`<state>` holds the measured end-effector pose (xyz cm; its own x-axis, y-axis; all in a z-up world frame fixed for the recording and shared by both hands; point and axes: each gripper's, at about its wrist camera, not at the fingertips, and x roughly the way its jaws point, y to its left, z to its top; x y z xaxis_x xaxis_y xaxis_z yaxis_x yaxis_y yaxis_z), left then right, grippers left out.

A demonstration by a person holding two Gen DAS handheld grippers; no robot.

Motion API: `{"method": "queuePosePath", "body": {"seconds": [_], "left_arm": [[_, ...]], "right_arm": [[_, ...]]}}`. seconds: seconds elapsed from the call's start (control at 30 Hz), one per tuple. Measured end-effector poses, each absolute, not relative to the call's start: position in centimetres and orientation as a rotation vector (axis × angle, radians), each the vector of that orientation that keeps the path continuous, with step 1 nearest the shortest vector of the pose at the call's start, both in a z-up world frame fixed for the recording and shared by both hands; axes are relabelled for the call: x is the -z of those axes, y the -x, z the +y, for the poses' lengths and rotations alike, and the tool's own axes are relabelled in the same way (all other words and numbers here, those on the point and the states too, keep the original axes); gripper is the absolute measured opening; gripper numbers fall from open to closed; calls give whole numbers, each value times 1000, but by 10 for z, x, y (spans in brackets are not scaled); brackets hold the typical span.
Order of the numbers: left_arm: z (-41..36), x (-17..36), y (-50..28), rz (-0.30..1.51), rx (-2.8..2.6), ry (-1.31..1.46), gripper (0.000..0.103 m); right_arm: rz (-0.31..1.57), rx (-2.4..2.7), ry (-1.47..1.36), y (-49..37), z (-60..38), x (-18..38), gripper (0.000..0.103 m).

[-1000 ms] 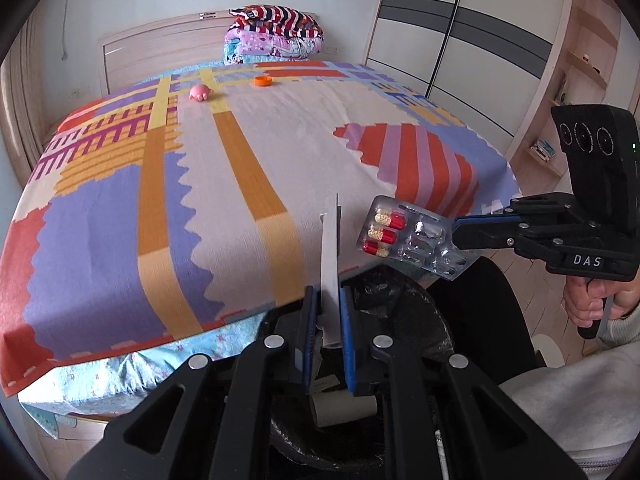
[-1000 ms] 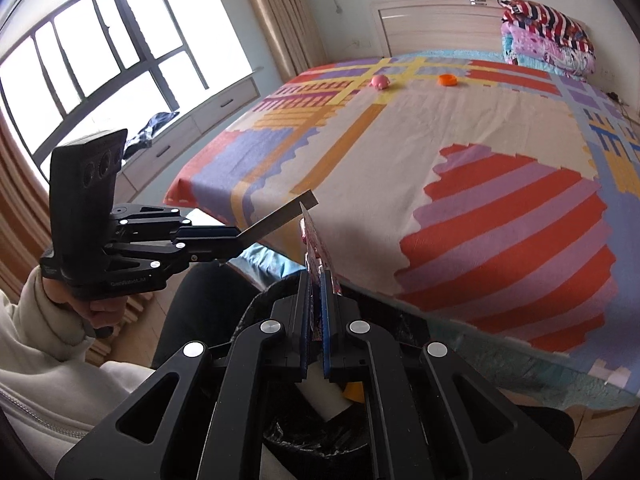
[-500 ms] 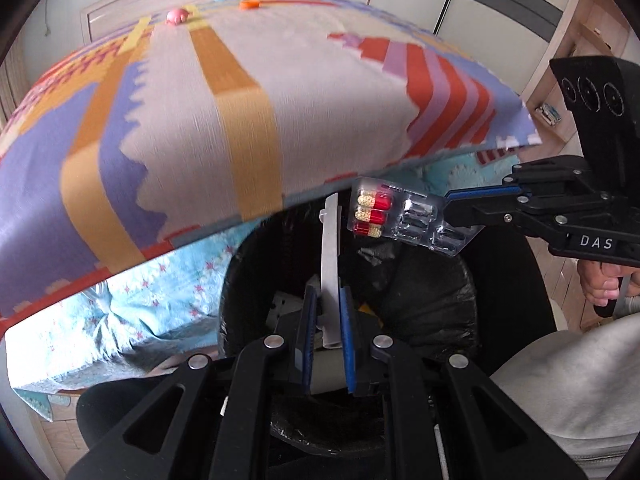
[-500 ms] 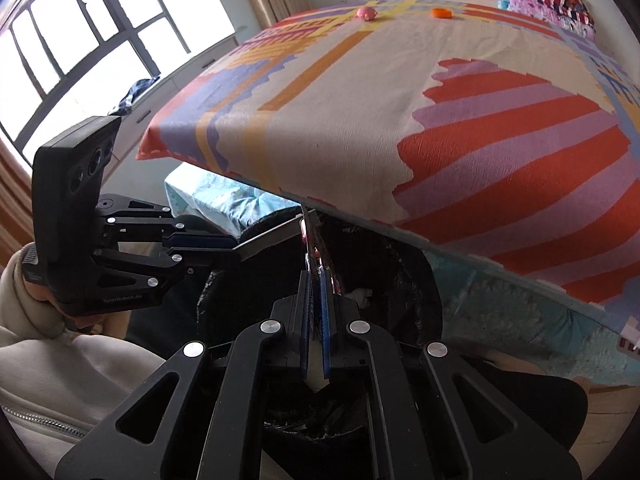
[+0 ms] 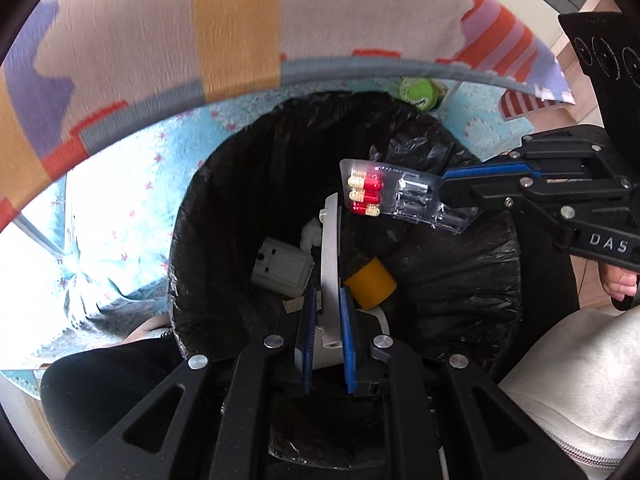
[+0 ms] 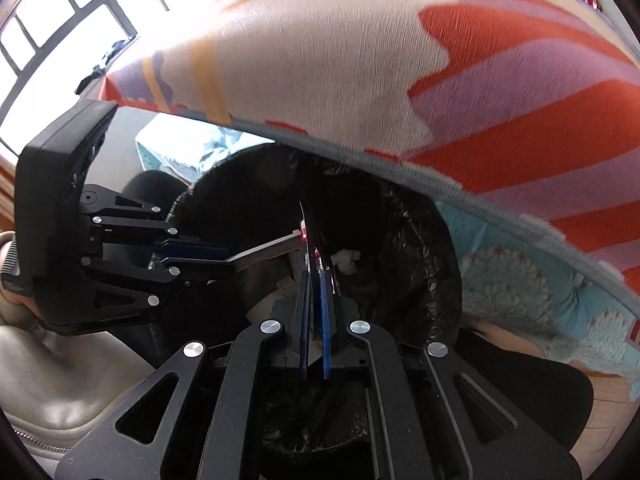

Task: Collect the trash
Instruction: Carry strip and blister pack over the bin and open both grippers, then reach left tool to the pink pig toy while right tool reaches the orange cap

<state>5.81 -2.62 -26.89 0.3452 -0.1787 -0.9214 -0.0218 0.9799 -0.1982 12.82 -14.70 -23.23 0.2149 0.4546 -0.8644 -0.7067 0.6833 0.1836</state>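
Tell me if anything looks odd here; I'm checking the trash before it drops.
One thing: the pill blister pack in the right gripper over the black-lined bin has three capsules unused. The left gripper holds a plain grey strip.

Glossy crinkled plastic bin liner (image 5: 460, 280); clear shiny blister pack (image 5: 400, 196); woven cloth bedspread (image 5: 160, 32).

My left gripper (image 5: 328, 304) is black with blue pads, closed on a pale grey flat strip (image 5: 331, 256). My right gripper (image 5: 444, 186), black and blue too, pinches a clear blister pack (image 5: 400, 196) with red-and-cream capsules. Below is a bin lined with a glossy black bag (image 5: 452, 280), holding a yellow-orange roll (image 5: 370, 282) and a light grey box (image 5: 282, 268). The bedspread (image 5: 160, 28) shows cream, orange, lilac and red blocks; the sheet (image 5: 120, 200) beneath is light blue with pink stars.
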Motion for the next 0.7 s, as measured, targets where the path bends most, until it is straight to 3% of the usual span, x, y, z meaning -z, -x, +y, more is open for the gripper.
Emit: {"method": "queuePosePath", "body": {"seconds": [0.17, 0.23, 0.27, 0.3, 0.37, 0.7], "left_arm": [[-28, 269, -60, 1213, 95, 181, 13], [-29, 269, -61, 1210, 94, 183, 15], [-28, 269, -61, 1210, 93, 190, 27], [-28, 267, -61, 1202, 91, 199, 46], [-25, 261, -59, 1172, 82, 201, 60], [-24, 228, -52, 1089, 93, 180, 60]], "right_arm": [[1099, -820, 268, -131, -142, 236, 7], [1099, -816, 265, -130, -141, 236, 18], [1090, -811, 261, -130, -142, 234, 28], [1083, -811, 256, -130, -142, 233, 31], [1075, -813, 249, -131, -146, 232, 31], [1015, -821, 234, -126, -158, 210, 31]]}}
